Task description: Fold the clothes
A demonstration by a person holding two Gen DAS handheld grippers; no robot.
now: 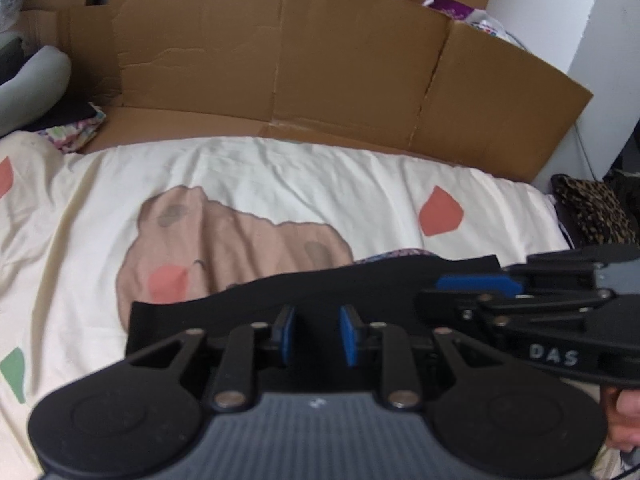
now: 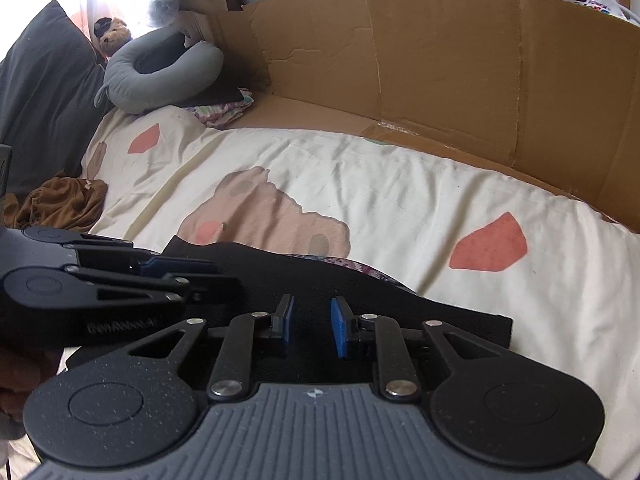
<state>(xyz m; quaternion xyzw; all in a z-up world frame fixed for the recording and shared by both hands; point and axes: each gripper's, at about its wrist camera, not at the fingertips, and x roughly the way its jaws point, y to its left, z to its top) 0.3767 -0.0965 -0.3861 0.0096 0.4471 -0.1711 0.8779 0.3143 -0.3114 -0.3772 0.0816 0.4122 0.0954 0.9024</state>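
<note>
I am watching both grippers angling downward over the bed (image 1: 280, 184), side by side and close together. The left gripper (image 1: 316, 332) is pointing down at a black garment (image 1: 248, 304), its blue fingers (image 1: 286, 330) standing a narrow way apart with a clear gap between them. The right gripper (image 2: 310, 326) is sitting in much the same pose, its fingers (image 2: 340, 328) also narrowly parted. In the left wrist view, the right gripper (image 1: 480, 284) is reaching in from the right edge, seen side on, and part of a hand (image 1: 624, 420) is showing beneath it. In the right wrist view, the left gripper (image 2: 172, 270) is coming in from the left.

Around them, a cream duvet with a brown bear print (image 2: 272, 208) and coral patches is covering the bed. A flattened cardboard sheet (image 1: 300, 64) is standing along the far side like a wall. A grey curved pillow (image 2: 160, 76) is lying at the head end beside a dark pillow (image 2: 44, 92), with a brown crumpled cloth (image 2: 64, 200) just below it and a small folded floral pile (image 2: 224, 112) near the cardboard. A leopard-print item (image 1: 592, 208) is sitting past the far right corner. Nothing is blocking the grippers.

The black garment (image 2: 400, 308) is lying flat on the duvet directly under both pairs of fingers, with a strip of floral fabric (image 2: 348, 266) peeking out at its far edge. I am seeing no cloth pinched between either pair; the pads are not pressing on anything.
</note>
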